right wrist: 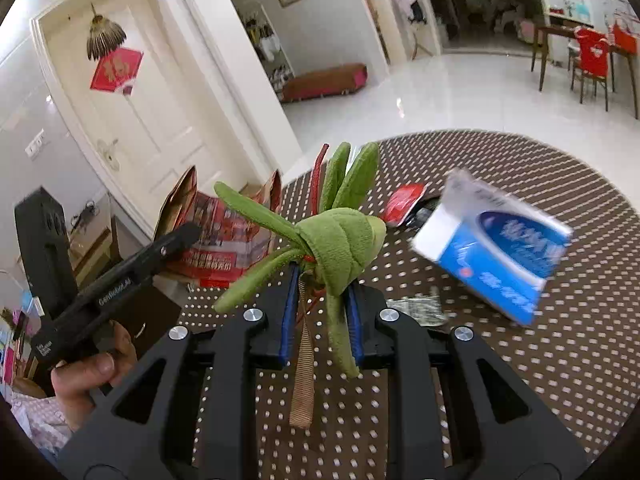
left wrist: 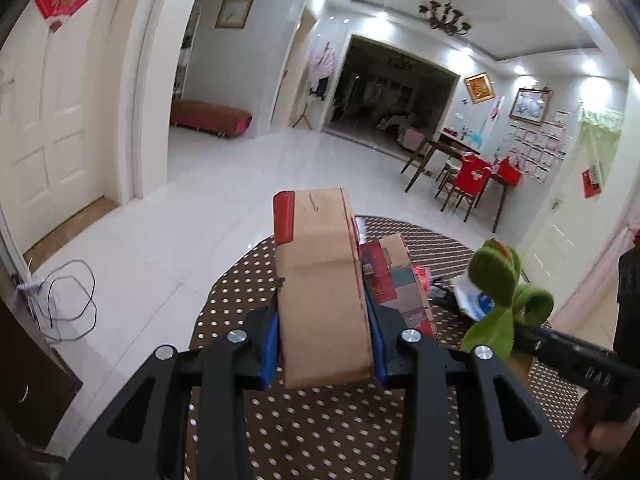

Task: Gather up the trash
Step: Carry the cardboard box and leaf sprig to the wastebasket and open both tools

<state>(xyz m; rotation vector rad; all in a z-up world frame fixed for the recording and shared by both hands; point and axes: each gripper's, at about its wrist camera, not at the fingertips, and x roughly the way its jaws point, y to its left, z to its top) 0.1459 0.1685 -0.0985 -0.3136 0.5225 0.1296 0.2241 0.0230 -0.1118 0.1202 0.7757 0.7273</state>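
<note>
My left gripper [left wrist: 323, 320] is shut on a flat brown cardboard box [left wrist: 320, 280] with a red end, held upright above the round dotted table [left wrist: 320, 420]. In the right wrist view the same box [right wrist: 224, 240] shows its red printed side at the left, with the left gripper [right wrist: 176, 240] on it. My right gripper [right wrist: 322, 304] is shut on a green plush toy [right wrist: 344, 248] with long leaves and a tan ribbon. That toy [left wrist: 500, 292] also shows at the right of the left wrist view.
A blurred blue and white box [right wrist: 496, 248], a red packet [right wrist: 404, 200] and a foil strip [right wrist: 420, 310] lie on the brown dotted tablecloth [right wrist: 520, 360]. More printed cartons [left wrist: 396, 276] sit behind the held box. A cable [left wrist: 68, 304] lies on the white floor.
</note>
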